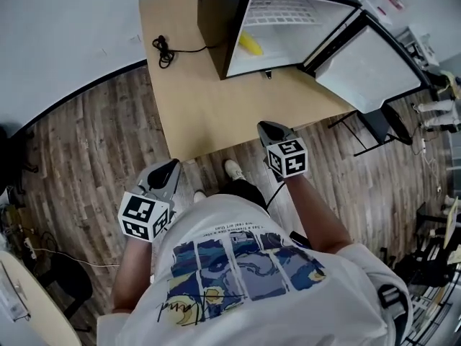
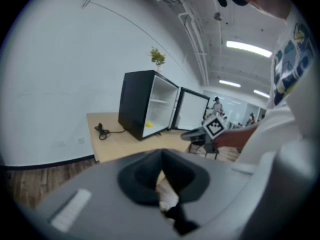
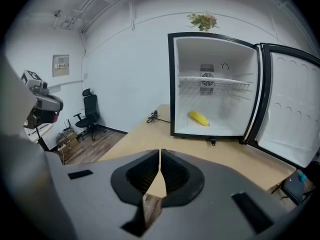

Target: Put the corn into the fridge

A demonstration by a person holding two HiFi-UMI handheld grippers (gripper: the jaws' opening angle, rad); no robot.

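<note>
A yellow corn cob [image 1: 251, 43] lies on the floor of a small black fridge [image 1: 216, 20] that stands on a light wooden table [image 1: 194, 114]. The fridge door [image 1: 367, 67] is swung wide to the right. In the right gripper view the corn [image 3: 199, 118] rests inside, far ahead of my right gripper [image 3: 160, 151], which is shut with nothing in it. That gripper [image 1: 272, 130] hovers at the table's near edge. My left gripper [image 1: 164, 173] is off the table over the floor; in its own view its jaws [image 2: 161, 153] meet with nothing between them.
A coiled black cable [image 1: 164, 49] lies on the table left of the fridge. A plant [image 3: 202, 20] sits on top of the fridge. An office chair [image 3: 90, 115] stands far left on the wood floor. A dark stand [image 1: 374, 125] is under the door.
</note>
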